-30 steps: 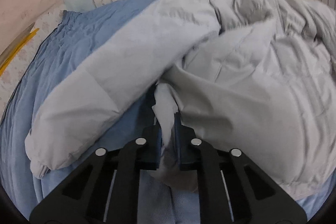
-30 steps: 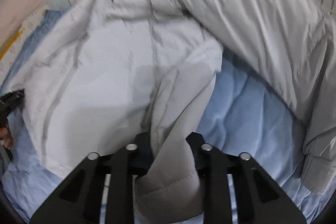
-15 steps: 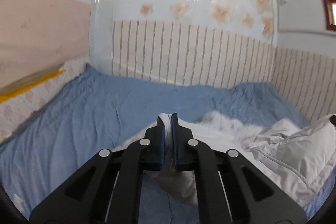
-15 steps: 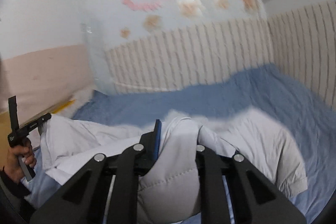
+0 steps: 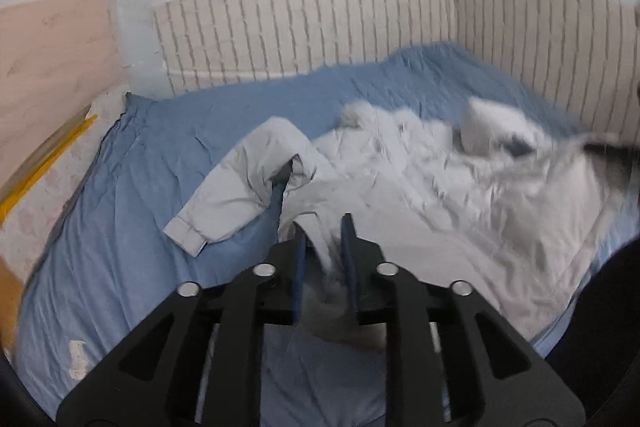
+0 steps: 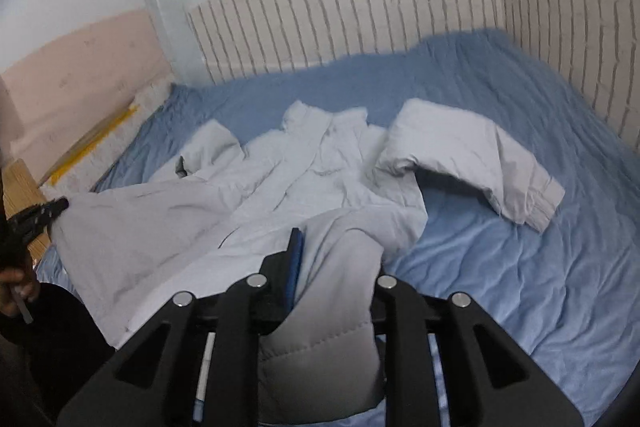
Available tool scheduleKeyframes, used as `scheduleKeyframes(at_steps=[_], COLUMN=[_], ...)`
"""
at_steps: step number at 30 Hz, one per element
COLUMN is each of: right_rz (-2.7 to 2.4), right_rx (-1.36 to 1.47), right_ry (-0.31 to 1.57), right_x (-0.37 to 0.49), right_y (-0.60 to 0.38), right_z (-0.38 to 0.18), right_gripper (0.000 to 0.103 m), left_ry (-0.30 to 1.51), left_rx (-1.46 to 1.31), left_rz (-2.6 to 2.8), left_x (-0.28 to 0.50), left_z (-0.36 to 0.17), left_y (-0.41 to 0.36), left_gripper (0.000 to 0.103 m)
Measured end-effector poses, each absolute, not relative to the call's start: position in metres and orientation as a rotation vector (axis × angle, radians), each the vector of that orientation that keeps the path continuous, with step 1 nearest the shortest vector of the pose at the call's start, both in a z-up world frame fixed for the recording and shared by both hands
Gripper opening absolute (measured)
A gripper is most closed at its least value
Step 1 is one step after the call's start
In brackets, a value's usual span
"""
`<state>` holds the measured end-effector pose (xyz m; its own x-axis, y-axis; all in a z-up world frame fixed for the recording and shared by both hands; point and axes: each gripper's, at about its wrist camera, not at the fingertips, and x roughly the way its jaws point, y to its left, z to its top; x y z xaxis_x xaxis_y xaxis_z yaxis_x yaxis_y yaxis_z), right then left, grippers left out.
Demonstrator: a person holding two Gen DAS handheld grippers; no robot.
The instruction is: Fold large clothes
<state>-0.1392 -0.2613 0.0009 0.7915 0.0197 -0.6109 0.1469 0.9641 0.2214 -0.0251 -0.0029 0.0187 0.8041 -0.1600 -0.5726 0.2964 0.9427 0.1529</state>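
A pale grey padded jacket (image 5: pixel 400 187) lies spread front-up on the blue bed sheet (image 5: pixel 140 227), one sleeve (image 5: pixel 240 187) bent to the left. My left gripper (image 5: pixel 323 227) has its jaws opening; a thin fold of the hem hangs loosely between the blue pads. In the right wrist view the jacket (image 6: pixel 304 171) has its other sleeve (image 6: pixel 472 155) folded to the right. My right gripper (image 6: pixel 336 239) grips a thick padded hem fold that fills the gap and hides the right finger; its jaws are opening slightly. The left gripper (image 6: pixel 40 215) shows at the left edge.
A striped padded panel (image 6: pixel 360 11) lines the walls behind and right of the bed. A pink board (image 5: pixel 52 51) and a yellow strip (image 5: pixel 44 163) run along the left side. A hand (image 6: pixel 16 283) and dark clothing sit at the lower left. Blue sheet (image 6: pixel 520 267) stretches right.
Both grippers rose and drew back. The jacket, bunched close to the cameras a second ago, now lies spread over the bed. The left jaws have parted around the hem.
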Motion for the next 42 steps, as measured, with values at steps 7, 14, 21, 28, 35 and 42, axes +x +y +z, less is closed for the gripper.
scheduleKeyframes(at_steps=[7, 14, 21, 28, 35, 42], right_rz=[-0.085, -0.109, -0.375, -0.306, -0.351, -0.366], right_rx=[0.109, 0.069, 0.190, 0.341, 0.357, 0.342], right_ry=[0.800, 0.839, 0.647, 0.621, 0.837, 0.880], right_x=[-0.142, -0.171, -0.170, -0.029, 0.074, 0.092], right_y=[-0.260, -0.267, -0.343, -0.377, -0.385, -0.383], right_z=[0.031, 0.050, 0.093, 0.053, -0.088, -0.122], right_gripper=[0.027, 0.095, 0.101, 0.101, 0.101, 0.101], left_ry=[0.402, 0.494, 0.724, 0.784, 0.847, 0.840], left_rx=[0.006, -0.044, -0.149, -0.116, -0.175, 0.001], left_rz=[0.024, 0.127, 0.136, 0.180, 0.068, 0.055], left_x=[0.004, 0.082, 0.165, 0.233, 0.285, 0.324], left_z=[0.078, 0.056, -0.011, -0.026, -0.073, -0.120], left_y=[0.053, 0.085, 0.097, 0.086, 0.038, -0.013], left_gripper=[0.100, 0.100, 0.100, 0.100, 0.100, 0.100])
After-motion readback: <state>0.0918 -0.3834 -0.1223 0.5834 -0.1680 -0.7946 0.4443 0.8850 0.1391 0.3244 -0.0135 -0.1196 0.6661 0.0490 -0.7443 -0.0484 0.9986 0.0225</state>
